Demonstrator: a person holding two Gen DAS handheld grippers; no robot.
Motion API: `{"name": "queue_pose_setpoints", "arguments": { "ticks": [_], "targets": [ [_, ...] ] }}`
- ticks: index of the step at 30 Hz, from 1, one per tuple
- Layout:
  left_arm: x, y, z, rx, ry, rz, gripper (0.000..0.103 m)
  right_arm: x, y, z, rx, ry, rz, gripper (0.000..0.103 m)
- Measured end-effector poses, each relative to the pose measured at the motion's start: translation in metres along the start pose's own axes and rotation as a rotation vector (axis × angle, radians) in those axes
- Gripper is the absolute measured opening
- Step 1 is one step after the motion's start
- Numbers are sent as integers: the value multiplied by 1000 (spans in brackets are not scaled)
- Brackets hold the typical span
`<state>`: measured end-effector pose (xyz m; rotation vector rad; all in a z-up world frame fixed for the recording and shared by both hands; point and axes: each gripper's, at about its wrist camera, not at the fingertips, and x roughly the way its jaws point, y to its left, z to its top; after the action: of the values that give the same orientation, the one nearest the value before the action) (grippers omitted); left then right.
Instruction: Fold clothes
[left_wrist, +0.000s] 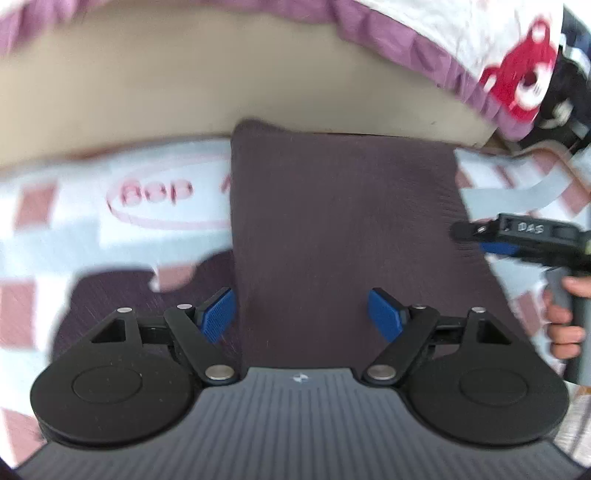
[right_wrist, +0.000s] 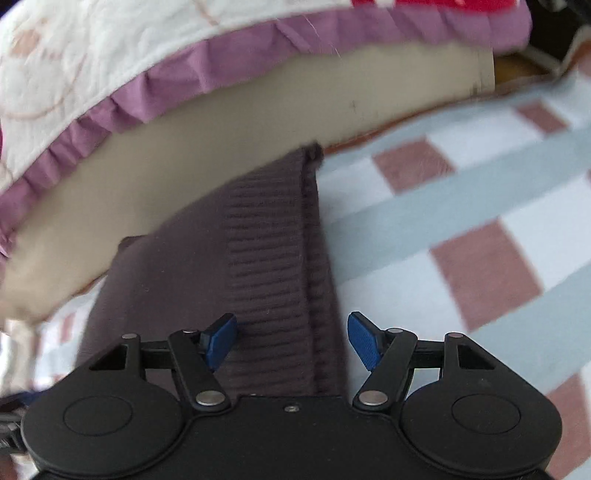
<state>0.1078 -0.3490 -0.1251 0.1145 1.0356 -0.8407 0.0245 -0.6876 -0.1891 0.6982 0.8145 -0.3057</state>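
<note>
The dark purple ribbed knit garment (left_wrist: 332, 229) lies folded flat on the checked sheet (right_wrist: 461, 206). Left gripper (left_wrist: 302, 317) and right gripper (right_wrist: 291, 341) stand wide, empty; open sheet lies toward 3 o'clock.

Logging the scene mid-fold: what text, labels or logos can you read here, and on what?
"Bop": pink letters in an oval on the checked sheet; the garment hides what follows.
"DAS": right gripper body, blurred, uncertain.
Small emblem on left gripper housing: unreadable.

Checkered blanket (right_wrist: 461, 206) fills the lower right, beige headboard (left_wrist: 147, 85) across the top, purple-frilled quilt (right_wrist: 92, 74) upper left.
</note>
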Motion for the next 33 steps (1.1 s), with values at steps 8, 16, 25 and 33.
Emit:
{"name": "queue_pose_setpoints", "arguments": {
  "ticks": [8, 16, 25, 33],
  "targets": [
    [42, 66, -5, -240, 12, -303, 79, 1, -7, 1, -13, 42, 4, 72],
    [64, 46, -10, -293, -46, -264, 98, 34, 0, -3, -37, 143, 171, 74],
    [30, 2, -3, -70, -107, -93, 40, 23, 35, 7, -251, -4, 202, 34],
    [52, 14, -5, -187, -55, -109, 55, 26, 31, 4, -177, 25, 163, 39]
  ]
}}
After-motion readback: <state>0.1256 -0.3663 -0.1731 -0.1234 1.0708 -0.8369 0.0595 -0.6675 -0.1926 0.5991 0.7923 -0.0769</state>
